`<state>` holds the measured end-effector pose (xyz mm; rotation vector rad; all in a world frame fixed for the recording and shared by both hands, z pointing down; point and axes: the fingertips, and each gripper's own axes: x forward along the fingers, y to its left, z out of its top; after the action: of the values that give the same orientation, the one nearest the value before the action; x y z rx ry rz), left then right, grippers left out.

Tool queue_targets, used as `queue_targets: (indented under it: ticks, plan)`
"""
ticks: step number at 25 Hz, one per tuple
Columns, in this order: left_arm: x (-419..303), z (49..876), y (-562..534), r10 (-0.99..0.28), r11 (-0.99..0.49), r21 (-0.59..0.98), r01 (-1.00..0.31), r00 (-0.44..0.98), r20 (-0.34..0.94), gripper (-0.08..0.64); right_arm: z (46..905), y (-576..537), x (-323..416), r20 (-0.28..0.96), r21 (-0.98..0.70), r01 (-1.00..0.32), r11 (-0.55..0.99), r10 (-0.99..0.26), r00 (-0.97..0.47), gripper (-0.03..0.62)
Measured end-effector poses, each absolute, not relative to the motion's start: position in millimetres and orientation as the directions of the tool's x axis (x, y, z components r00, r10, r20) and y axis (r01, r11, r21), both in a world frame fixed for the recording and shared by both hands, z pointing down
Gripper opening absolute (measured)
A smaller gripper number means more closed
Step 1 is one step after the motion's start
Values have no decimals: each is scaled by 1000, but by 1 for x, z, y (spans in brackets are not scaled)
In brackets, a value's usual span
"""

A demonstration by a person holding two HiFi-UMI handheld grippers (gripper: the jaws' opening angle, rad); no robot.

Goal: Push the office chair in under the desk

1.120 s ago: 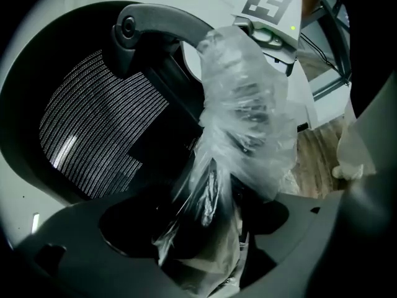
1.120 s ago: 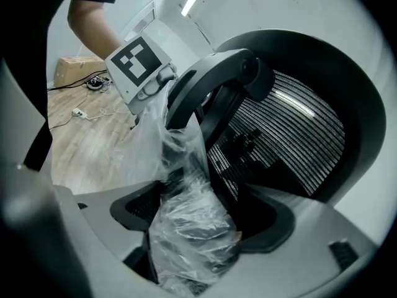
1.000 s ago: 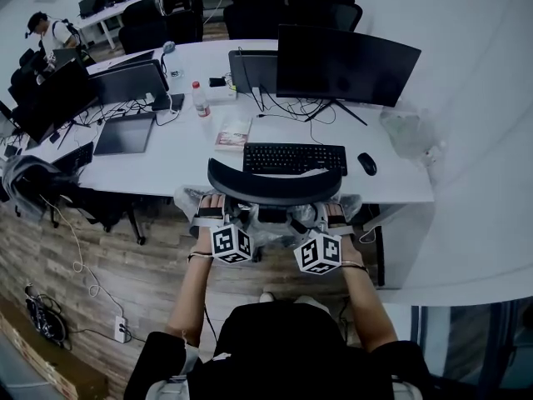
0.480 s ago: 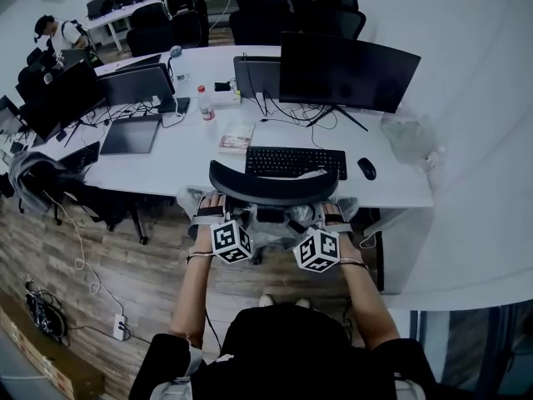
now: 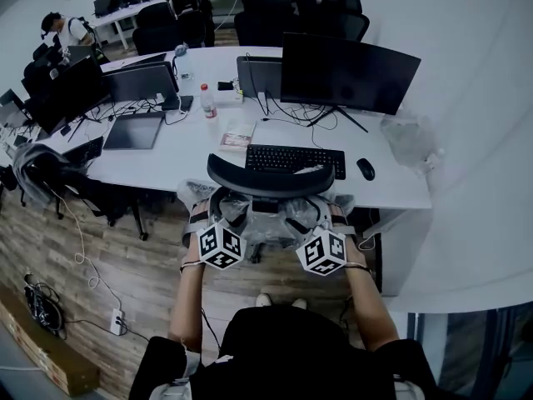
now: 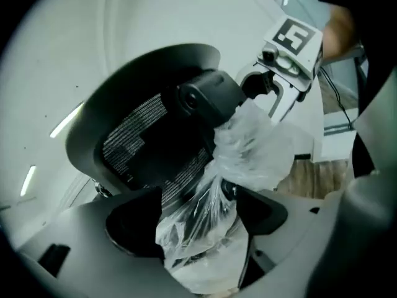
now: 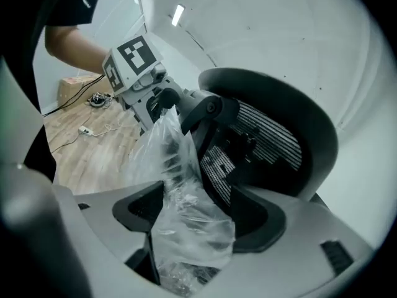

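The office chair has a curved black headrest and a mesh back wrapped in clear plastic; it stands at the front edge of the white desk, headrest over the keyboard. My left gripper holds the chair back's left side and my right gripper its right side. In the left gripper view, the left gripper has crumpled plastic filling its jaws, below the headrest. Seen from the right gripper view, my right gripper is shut on the plastic-wrapped frame beside the mesh back.
A monitor, mouse, bottle and laptops sit on the desk. Another chair with a jacket stands at the left. The wall and desk end panel close the right. Cables and a power strip lie on the wooden floor.
The chair has slid a little toward the desk, its headrest now overlapping the keyboard more. Both grippers stayed on the chair back and moved with it.
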<state>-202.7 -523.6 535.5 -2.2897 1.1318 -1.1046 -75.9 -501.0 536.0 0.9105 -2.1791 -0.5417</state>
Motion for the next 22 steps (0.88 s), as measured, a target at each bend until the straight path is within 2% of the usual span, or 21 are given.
queue_targets:
  ticks: [2,6,7,16,20,21,22]
  plan:
    - [-199,527,-517,-793,-608,-573,-550,389,469,372,530,-497,-72,432,601,-455,657,-746,-507,356]
    - [-195,514,-507,-816,-577,-567,-587,384,432,238,517,-492,-63,404,597,-482,641,-759,-510,356]
    - [-194,512,-505,-819,-572,-560,-600,383,427,222,514,-492,-61,397,589,-494,639,-761,-513,356]
    - [-200,502,-489,-851,-515,-472,-715,359,384,161,494,-485,-43,329,547,-574,609,-787,-522,355]
    - [-206,485,-487,-883,-458,-406,-791,352,311,89,485,-484,-38,311,523,-603,602,-794,-523,348]
    - [-207,482,-487,-890,-445,-402,-800,345,299,77,483,-484,-36,305,527,-609,593,-801,-516,335]
    - [-207,479,-486,-895,-436,-401,-806,339,290,67,480,-484,-34,294,535,-617,577,-812,-504,284]
